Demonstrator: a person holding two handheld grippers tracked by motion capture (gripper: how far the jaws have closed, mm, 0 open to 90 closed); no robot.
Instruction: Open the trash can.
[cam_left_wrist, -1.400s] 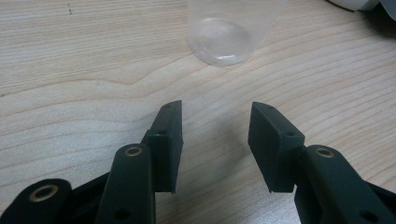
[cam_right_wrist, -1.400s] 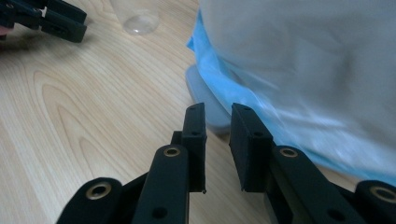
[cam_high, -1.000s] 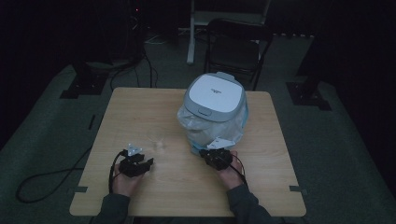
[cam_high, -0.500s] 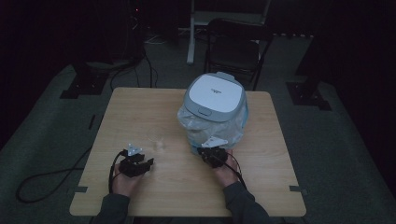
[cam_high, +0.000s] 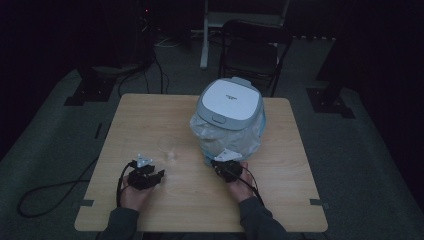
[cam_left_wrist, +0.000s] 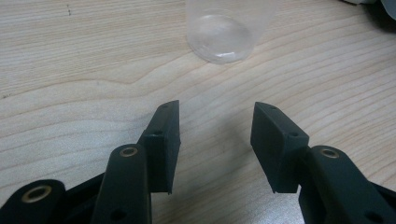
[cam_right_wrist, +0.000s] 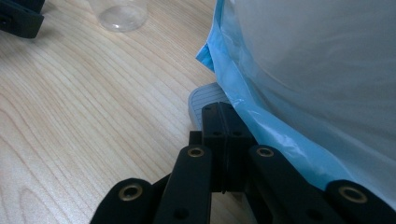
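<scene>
A white-lidded pedal bin stands on the wooden table, wrapped in a pale blue plastic bag. My right gripper is at the bin's near foot. In the right gripper view its jaws are pressed together over the grey ridged pedal, right against the bag's hem. I cannot tell whether film is pinched. A clear plastic cup stands between the hands. My left gripper rests open just short of that cup, nothing between its jaws.
A folding chair stands behind the table's far edge. A black cable trails off the left side onto the floor. Bare wood lies between the two hands and along the table's left half.
My right gripper has edged a little to the left, closer under the bag at the bin's foot. The left hand and the cup have stayed where they were.
</scene>
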